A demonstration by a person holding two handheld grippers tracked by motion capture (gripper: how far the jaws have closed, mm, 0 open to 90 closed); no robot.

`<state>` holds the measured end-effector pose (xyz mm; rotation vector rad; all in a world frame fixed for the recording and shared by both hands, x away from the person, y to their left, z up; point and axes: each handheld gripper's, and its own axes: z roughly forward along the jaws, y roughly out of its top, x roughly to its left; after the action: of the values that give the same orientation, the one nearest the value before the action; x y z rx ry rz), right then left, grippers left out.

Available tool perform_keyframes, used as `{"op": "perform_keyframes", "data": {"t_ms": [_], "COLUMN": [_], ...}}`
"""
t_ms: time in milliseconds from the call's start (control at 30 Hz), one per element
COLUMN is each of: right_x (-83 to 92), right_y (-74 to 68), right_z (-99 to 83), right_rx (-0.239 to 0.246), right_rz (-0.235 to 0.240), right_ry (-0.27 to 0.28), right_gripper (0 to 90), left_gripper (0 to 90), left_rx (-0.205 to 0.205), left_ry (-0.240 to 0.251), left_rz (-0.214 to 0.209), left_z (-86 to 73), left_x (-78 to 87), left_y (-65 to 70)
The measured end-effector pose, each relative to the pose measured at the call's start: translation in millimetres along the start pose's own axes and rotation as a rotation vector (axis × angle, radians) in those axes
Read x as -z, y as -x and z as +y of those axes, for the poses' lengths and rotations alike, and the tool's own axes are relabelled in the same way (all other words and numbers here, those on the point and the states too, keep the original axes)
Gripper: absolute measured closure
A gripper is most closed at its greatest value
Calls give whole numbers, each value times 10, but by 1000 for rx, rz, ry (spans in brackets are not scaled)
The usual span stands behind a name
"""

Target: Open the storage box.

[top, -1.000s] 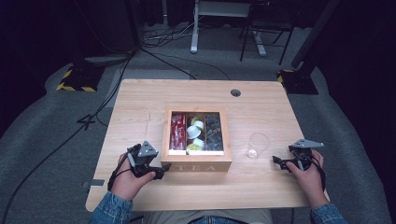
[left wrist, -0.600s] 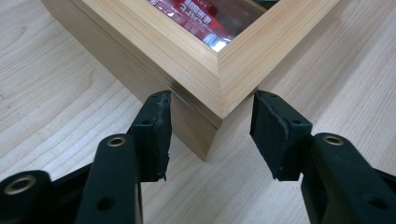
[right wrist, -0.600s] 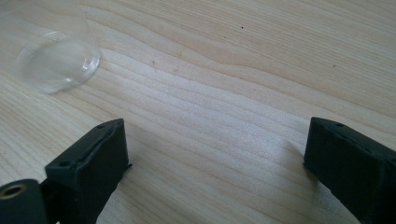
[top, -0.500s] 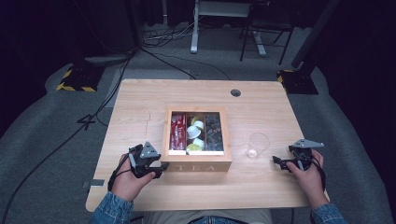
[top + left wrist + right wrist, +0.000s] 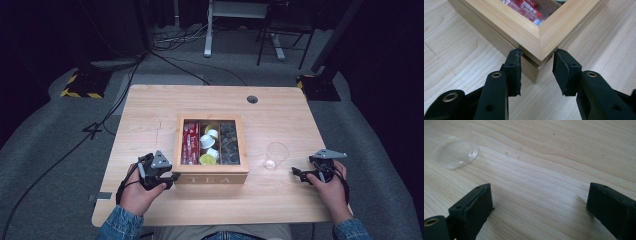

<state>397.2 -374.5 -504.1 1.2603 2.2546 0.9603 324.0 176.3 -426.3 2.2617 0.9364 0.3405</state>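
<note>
Closest to you was the near edge of the light wood table [image 5: 215, 207], with your denim sleeves coming in over it. The room around it was dark: grey carpet, cables on the floor, a yellow-and-black striped foot [image 5: 80, 86] off at the far left, a desk frame at the far end.

Your left hand sat on the table's near left, and the left gripper [image 5: 167, 176] pointed right at the near left corner of the wooden tea box [image 5: 211, 178]. In the left gripper view the jaws had just been closing and were pinched onto that corner [image 5: 537, 53], pads pressed against the two sides under the lid frame. The box sat mid-table, red packets [image 5: 190, 143] and pods behind its glass lid.

Your right hand rested near right, the right gripper [image 5: 300, 174] aimed left with its jaws spread wide over bare wood. The clear plastic cup [image 5: 274, 156] stood just beyond it, between it and the box.
</note>
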Motion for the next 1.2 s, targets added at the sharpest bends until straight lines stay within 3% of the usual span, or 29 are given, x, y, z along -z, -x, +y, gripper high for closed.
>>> {"op": "perform_keyframes", "data": {"t_ms": [100,200,233,467,667,900,967,1200], "right_x": [13,40,85,306,463,614,679,729], "right_y": [-2,-7,-18,-125,-267,-432,-522,-717], "right_z": [-9,-4,21,170,319,495,599,812], "right_rx": [5,-6,-16,15,35,33,51,107], "right_rz": [6,3,27,38,80,154,181,228], "right_ry": [7,15,23,70,101,142,169,185], "right_gripper": [96,192,176,194,210,237,237,231], "left_gripper": [586,587,587,599,604,587,582,578], "left_rx": [9,9,5,4,4,24,29,60], "left_ry": [9,30,44,87,125,171,181,215], "left_rz": [-2,-1,-2,1,10,5,15,8], "left_z": [20,41,56,97,147,182,200,233], "left_x": [27,55,69,87,124,145,150,177], "left_y": [-3,-12,-22,-49,-76,-120,-123,-155]}}
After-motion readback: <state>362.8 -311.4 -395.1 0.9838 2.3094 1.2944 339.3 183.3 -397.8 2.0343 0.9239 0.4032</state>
